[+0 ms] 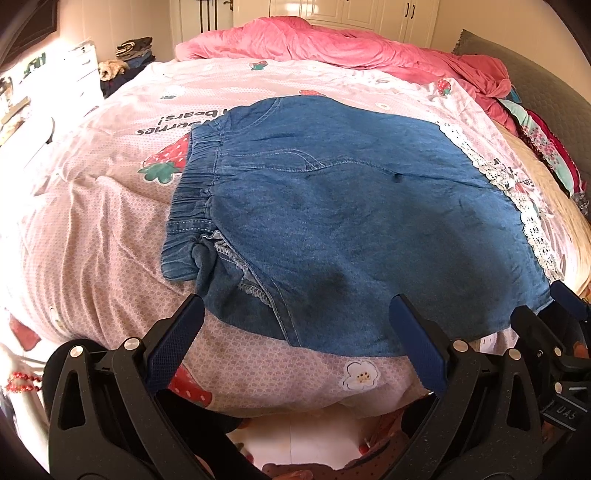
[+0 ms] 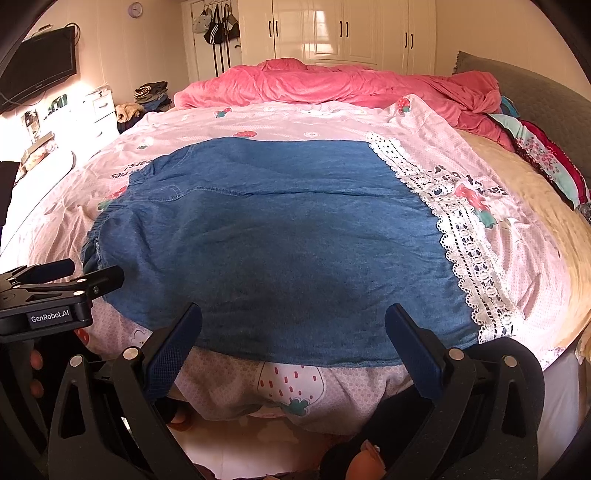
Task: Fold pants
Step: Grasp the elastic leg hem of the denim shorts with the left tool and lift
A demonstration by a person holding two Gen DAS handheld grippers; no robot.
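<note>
A strawberry-print sheet [image 2: 332, 122] covers the bed, with a crumpled pink duvet [image 2: 332, 85] behind and white wardrobes [image 2: 343, 33] beyond.

Bed [image 2: 524, 206], strawberry-print quilt [image 2: 332, 122], denim pants [image 2: 280, 243], pink blanket [image 2: 332, 83]

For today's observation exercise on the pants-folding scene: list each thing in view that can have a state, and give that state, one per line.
Pants: spread flat on the bed, lace hem to the right, waistband to the left.
Left gripper: open, holding nothing, at the pants' near edge.
Right gripper: open, holding nothing, at the pants' near edge.
Sheet: spread over the bed, wrinkled.
Quilt: bunched up at the far end.
Wardrobe: doors shut.
TV: off.
</note>
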